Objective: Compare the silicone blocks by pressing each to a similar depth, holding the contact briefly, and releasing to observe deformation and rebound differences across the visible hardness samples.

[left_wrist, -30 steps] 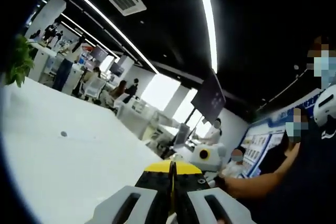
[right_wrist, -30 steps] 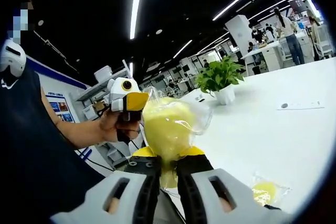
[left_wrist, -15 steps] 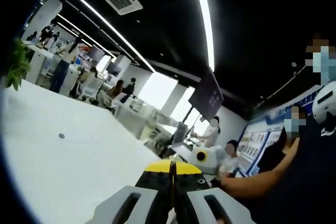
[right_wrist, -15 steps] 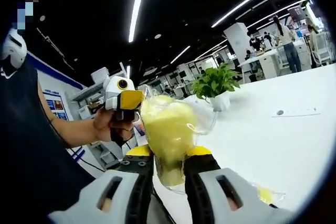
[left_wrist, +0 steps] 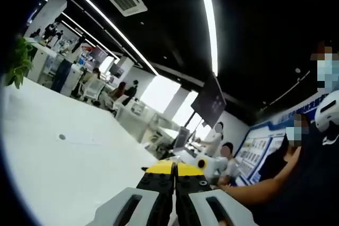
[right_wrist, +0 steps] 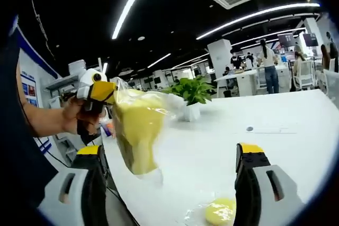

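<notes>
In the left gripper view your left claw (left_wrist: 174, 183) has its jaws pressed together, yellow tips meeting, and whatever it pinches is hidden from this angle; beyond it lies the white worktop (left_wrist: 63, 162) with a small dark spot on it. In the right gripper view your right claw (right_wrist: 172, 168) stands wide, jaws far apart and gripping nothing. Between them hangs a yellow block in a clear bag (right_wrist: 136, 133), held up at its top by your left claw (right_wrist: 100, 92), which comes in from the left of this view. A second bagged yellow block (right_wrist: 220, 213) lies on the worktop (right_wrist: 286, 146) near the right jaw. I judge the hanging block just released from a squeeze, so watch its rebound; the one on the worktop looks yet to be pressed.
</notes>
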